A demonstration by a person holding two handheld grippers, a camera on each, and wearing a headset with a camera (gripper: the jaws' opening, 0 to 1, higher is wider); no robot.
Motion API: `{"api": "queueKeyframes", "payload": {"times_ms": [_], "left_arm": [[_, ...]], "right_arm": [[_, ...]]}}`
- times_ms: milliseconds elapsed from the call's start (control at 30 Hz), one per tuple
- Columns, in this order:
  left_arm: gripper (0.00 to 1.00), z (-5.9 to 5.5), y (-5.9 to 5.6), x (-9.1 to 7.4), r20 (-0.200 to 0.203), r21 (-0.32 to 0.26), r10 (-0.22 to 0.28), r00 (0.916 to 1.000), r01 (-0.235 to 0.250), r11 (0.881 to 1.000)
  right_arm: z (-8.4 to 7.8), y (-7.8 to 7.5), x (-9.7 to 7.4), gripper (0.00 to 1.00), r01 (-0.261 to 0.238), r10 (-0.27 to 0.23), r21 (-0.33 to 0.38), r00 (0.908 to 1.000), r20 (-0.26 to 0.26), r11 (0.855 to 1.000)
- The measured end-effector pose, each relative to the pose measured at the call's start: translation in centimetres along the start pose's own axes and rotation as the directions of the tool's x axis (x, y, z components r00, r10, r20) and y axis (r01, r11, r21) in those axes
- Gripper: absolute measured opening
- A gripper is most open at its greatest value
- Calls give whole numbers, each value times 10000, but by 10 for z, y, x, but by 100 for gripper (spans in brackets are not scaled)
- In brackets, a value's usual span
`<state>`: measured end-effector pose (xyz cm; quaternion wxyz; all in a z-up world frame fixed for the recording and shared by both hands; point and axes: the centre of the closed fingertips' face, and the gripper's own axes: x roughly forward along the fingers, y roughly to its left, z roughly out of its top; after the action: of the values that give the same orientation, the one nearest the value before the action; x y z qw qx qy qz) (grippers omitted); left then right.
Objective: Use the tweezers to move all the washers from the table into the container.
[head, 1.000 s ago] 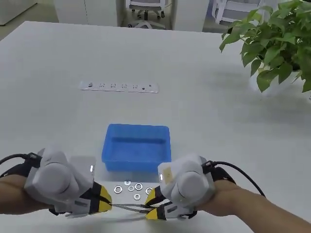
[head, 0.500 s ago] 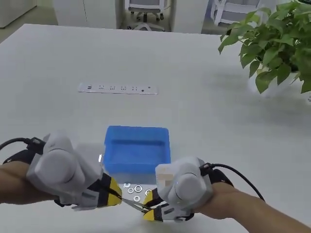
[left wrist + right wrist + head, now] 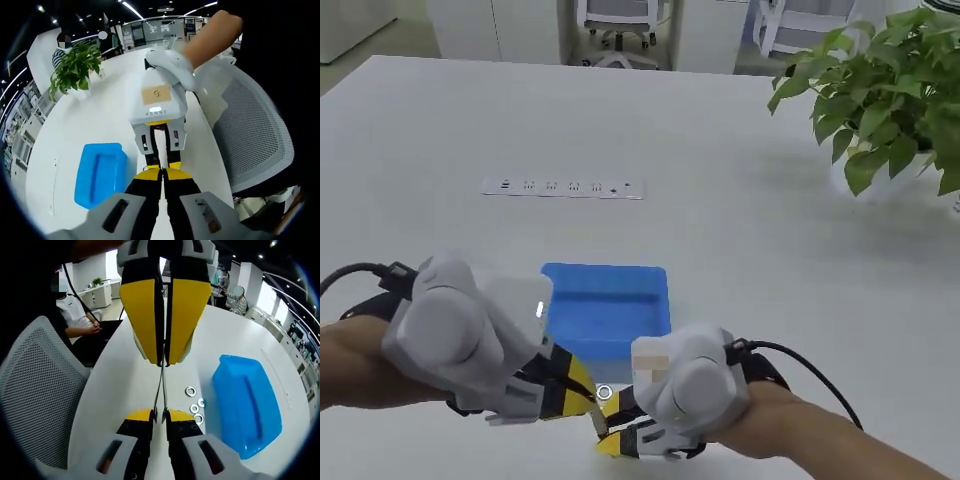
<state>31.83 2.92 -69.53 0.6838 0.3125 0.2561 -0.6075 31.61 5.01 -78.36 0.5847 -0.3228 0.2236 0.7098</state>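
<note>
The blue container [image 3: 605, 300] sits open side up close to the near edge of the table [image 3: 740, 230]. What shows of its floor is plain blue. The washers [image 3: 190, 390] lie on the table between the container and that edge, just beside the container's near wall. They are small, flat, silvery rings. The right gripper view shows four in a loose cluster, and the head view shows one in the gap between the two claws.

The left claw [image 3: 582, 385] and the right claw [image 3: 610, 435] meet almost tip to tip above the near edge. Each is closed on the tweezers [image 3: 161, 382], a thin pair of metal arms running from the left claw's yellow pads to the right claw's. The washers lie flat just to the container side of the claws, apart from the tweezers. A white power strip [image 3: 563, 187] lies farther out towards the table's middle.
</note>
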Motion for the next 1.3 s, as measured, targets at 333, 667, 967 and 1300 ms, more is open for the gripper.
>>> {"api": "queueKeyframes", "payload": {"times_ms": [333,667,967,1300], "left_arm": [[6,8,-3,7,380,37,-188,9991,187,9998],[6,8,-2,8,500,-76,-230,9985,235,9997],[5,5,1,4,377,-26,-106,9992,107,9999],[5,5,8,-3,439,-55,85,9990,-83,10000]], "right_arm": [[0,3,0,12,41,-45,184,9998,200,9998],[-1,2,0,12,84,-87,172,9998,182,9998],[1,-1,-2,18,327,-328,66,9992,243,9994],[-4,-8,-8,22,696,-701,221,9973,225,9973]]}}
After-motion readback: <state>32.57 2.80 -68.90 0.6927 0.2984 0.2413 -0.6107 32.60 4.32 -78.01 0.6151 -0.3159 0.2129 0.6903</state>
